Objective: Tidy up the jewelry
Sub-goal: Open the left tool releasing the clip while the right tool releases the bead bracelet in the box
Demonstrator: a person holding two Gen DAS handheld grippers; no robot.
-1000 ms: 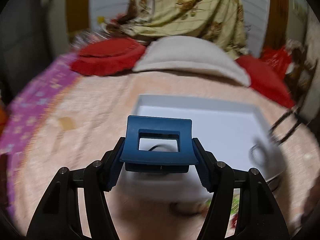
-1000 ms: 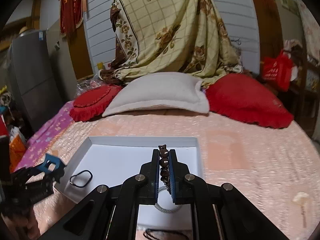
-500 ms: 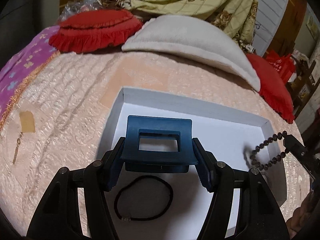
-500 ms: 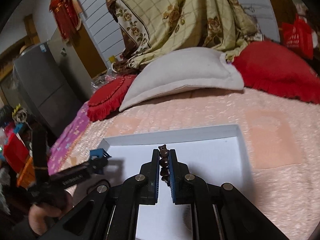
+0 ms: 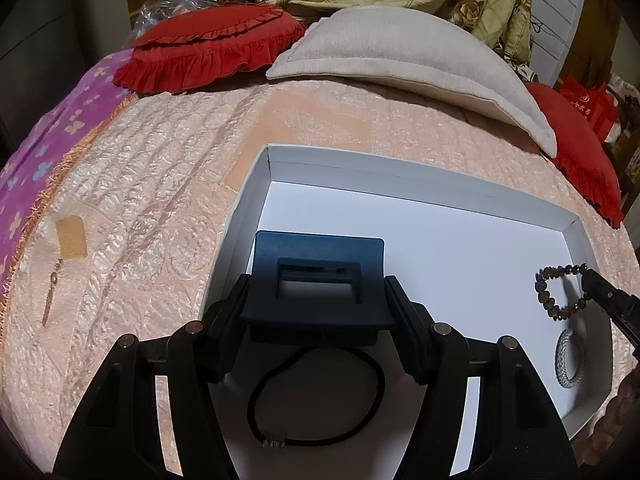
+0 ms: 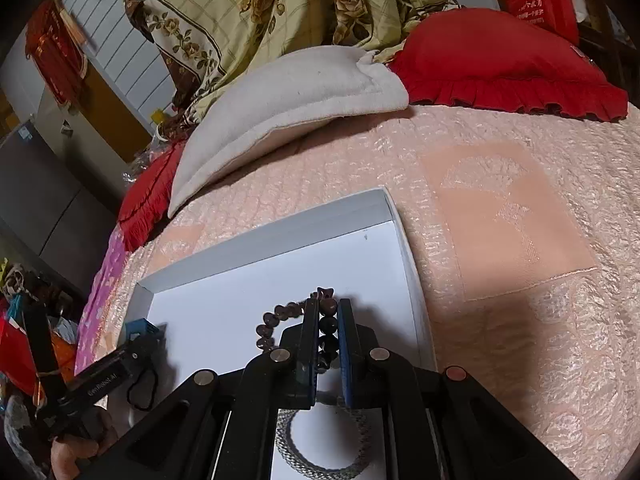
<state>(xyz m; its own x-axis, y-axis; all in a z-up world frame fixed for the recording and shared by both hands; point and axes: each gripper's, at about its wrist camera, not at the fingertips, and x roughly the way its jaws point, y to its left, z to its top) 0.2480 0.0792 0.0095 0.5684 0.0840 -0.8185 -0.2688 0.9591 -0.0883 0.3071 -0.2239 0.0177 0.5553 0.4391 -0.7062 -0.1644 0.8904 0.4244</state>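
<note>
A peach quilted bedspread (image 5: 168, 168) carries red ruffled cushions (image 5: 208, 46) and a cream pillow (image 6: 288, 92) — white panelled wall (image 6: 116, 46) behind.

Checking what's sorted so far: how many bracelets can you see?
2. The brown beaded bracelet is held in the right gripper above the white box; the silver bracelet lies in the box below it. Others may be hidden behind the grippers.

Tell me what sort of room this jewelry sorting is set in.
Most likely a bedroom: the white box sits on a bed with a pink quilted cover, a white pillow and red frilled cushions lie at its head, and a floral blanket is heaped behind.
</note>
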